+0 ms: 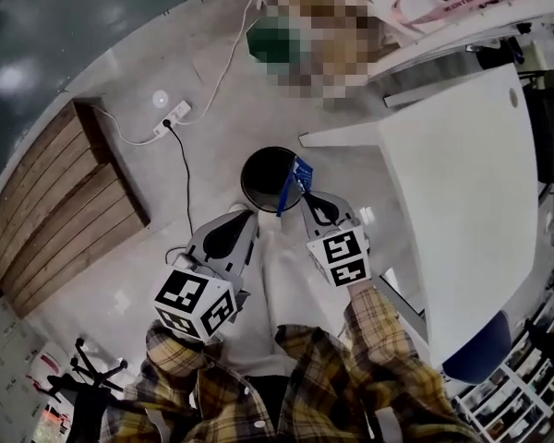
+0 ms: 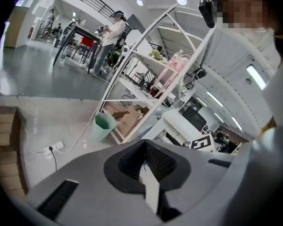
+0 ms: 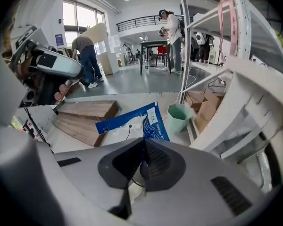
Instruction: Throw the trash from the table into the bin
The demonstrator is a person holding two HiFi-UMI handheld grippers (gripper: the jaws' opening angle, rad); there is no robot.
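Plainly, only the head view shows the round black bin (image 1: 263,175), which stands on the floor just beside the corner of the white tabletop (image 1: 471,201). In that view the right gripper (image 1: 307,198) points down at the bin, and a blue packet (image 1: 295,181) sticks out past its tips over the right part of the bin's mouth. The left gripper (image 1: 244,214) hangs just beside it, on the bin's near side.

The right gripper view does not show the bin, but it does show the grip. The fingers (image 3: 155,159) are pressed together on the lower edge of the blue packet (image 3: 153,124). The packet stands up from the tips, crumpled, with a white label on it. Beyond it are a pale green wastebasket (image 3: 178,117) and a low wooden platform (image 3: 85,113).

The left gripper view shows that gripper's fingers (image 2: 156,161) meeting at the tips (image 2: 144,142) with no object standing out of them. A bluish speck sits in the hollow behind the tips, too small to name, so something thin may be pinched there. This view also shows the same green wastebasket (image 2: 104,126) at the foot of a white shelving rack (image 2: 151,65), and a power strip (image 2: 54,148) on the floor. The packet does not appear in this view.
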